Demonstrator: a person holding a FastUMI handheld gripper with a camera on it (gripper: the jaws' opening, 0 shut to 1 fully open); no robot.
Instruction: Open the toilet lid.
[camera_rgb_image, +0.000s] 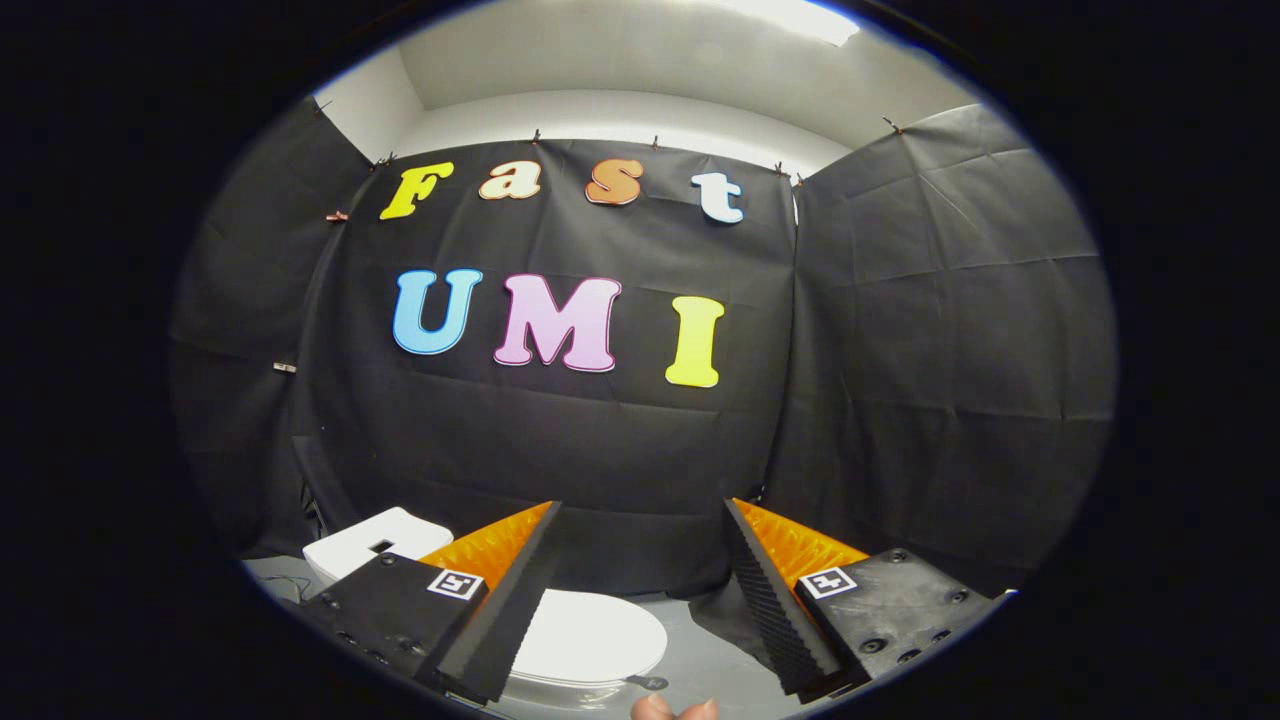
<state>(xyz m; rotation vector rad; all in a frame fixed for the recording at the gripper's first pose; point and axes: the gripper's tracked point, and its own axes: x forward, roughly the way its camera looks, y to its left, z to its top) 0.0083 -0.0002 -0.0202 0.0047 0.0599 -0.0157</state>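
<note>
Open room above a closed toilet lid, with cloth walls closing in behind and to both sides.

The hand-held gripper (640, 600) hangs with its fingers spread wide apart and nothing between them, so the gap between them is free. Below and just ahead of the fingers lies the white toilet lid (590, 635), flat and shut, its front edge uncovered and reachable from above. The white tank (375, 540) stands behind the lid, blocking its far side. Black cloth wall (600, 450) hangs close behind the tank and wraps round on either side. Bare grey floor (715, 655) lies open beside the lid. A person's fingertips (675, 710) show nearest the camera.
</note>
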